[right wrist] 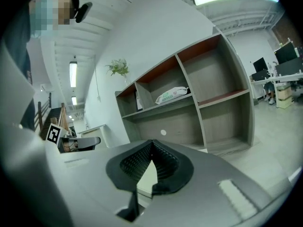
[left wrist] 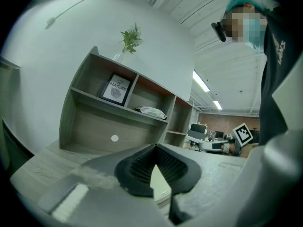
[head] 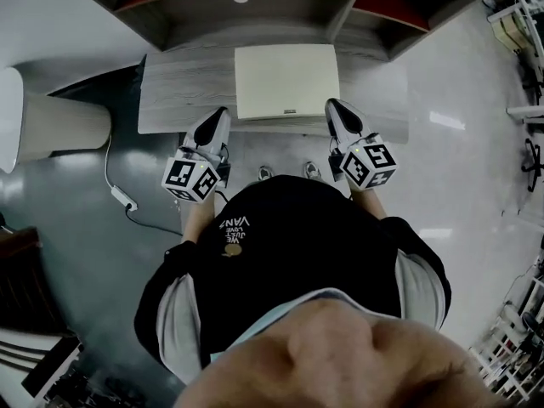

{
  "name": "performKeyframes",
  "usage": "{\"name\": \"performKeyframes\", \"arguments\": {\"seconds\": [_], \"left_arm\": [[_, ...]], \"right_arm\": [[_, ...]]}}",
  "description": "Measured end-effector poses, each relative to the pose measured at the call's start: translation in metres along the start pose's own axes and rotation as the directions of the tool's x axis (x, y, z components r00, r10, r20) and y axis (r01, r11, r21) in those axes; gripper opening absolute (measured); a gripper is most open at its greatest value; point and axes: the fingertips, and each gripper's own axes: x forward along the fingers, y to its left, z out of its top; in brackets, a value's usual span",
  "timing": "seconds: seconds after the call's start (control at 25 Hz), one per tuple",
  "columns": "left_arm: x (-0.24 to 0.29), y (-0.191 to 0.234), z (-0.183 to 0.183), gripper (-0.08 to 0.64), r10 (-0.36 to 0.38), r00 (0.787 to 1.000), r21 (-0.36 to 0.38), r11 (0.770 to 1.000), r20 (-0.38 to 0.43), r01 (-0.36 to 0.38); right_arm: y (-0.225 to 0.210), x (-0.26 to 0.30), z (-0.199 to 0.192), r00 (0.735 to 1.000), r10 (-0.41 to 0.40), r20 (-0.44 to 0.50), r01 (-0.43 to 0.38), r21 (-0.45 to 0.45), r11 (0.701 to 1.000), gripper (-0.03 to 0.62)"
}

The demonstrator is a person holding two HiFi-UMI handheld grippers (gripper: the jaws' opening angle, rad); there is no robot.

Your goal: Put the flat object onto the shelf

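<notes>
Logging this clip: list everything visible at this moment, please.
flat object: one, cream, lying on the table
table: one, grey wood, before the shelf
shelf: one, grey wood, reddish panels, behind the table
framed picture: one, black frame, upper left compartment
packet: one, white, upper middle compartment
plant: one, green, atop the shelf
power strip: one, white, floor left of table
left gripper: one, grey, shut, empty, left of flat object
right gripper: one, grey, shut, empty, right of flat object
</notes>
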Motion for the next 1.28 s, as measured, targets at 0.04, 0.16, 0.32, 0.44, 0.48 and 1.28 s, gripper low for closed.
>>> {"name": "performKeyframes", "arguments": {"seconds": [0.04,0.16,0.32,0.44,0.48,1.28], "left_arm": [[-0.001,0.003,0.0,0.002,-0.017,1.0,0.001,1.0,-0.006,0.017],[-0.003,0.011,0.001,0.0,-0.057,0.998,0.006,0.998,-0.021,0.057],[-0.003,0.02,-0.001,0.002,-0.098,0.995,0.002,0.995,-0.028,0.098],[-0.002,0.024,-0.007,0.0,-0.118,0.992,-0.006,0.993,-0.042,0.118],[-0.001,0.025,-0.009,0.0,-0.122,0.991,-0.01,0.992,-0.045,0.122],[0.051,0.051,-0.015,0.0,-0.018,0.999,-0.019,1.0,-0.039,0.017]], "right_arm": [[0.003,-0.001,-0.001,1.0,-0.019,0.008,0.019,0.005,1.0,-0.002],[0.01,-0.003,-0.004,0.998,-0.064,0.025,0.063,0.016,0.998,-0.002],[0.013,-0.005,-0.007,0.992,-0.12,0.046,0.119,0.019,0.993,-0.002],[0.013,-0.01,-0.01,0.986,-0.155,0.053,0.154,0.025,0.988,-0.002],[0.012,-0.011,-0.011,0.985,-0.166,0.053,0.165,0.026,0.986,-0.002],[-0.062,0.022,-0.012,0.981,-0.194,0.008,0.194,0.022,0.981,-0.002]]}}
